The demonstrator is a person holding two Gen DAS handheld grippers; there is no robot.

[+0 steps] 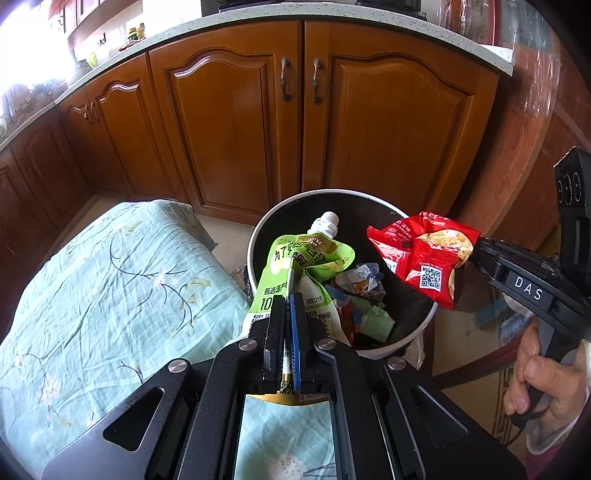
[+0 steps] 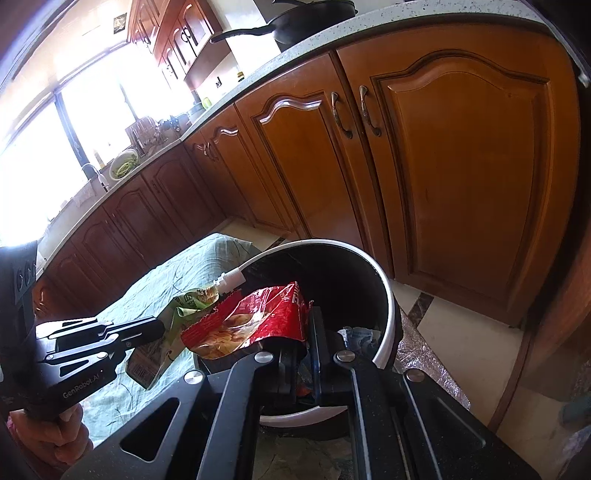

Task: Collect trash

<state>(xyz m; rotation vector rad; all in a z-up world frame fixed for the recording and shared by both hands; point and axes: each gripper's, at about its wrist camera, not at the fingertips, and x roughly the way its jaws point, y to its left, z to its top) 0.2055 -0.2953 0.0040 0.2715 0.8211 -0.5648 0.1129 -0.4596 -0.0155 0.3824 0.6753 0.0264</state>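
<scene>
My left gripper [image 1: 289, 301] is shut on a green drink pouch [image 1: 295, 266] with a white spout, held over the left rim of the white-rimmed trash bin [image 1: 255, 236]. My right gripper [image 2: 308, 325] is shut on a red snack wrapper [image 2: 255, 317], held above the bin [image 2: 384, 295]. The right gripper [image 1: 476, 251] and red wrapper [image 1: 424, 258] show at the right of the left wrist view. The left gripper [image 2: 160, 326] and pouch [image 2: 184, 306] show at the left of the right wrist view. Crumpled wrappers [image 1: 362, 291] lie inside the bin.
A table with a light green floral cloth [image 1: 110, 295] stands left of the bin. Brown wooden cabinets [image 1: 258, 129] under a speckled counter stand behind it. A dark round wooden table edge [image 1: 535, 147] is at the right. A black pan [image 2: 295, 22] sits on the counter.
</scene>
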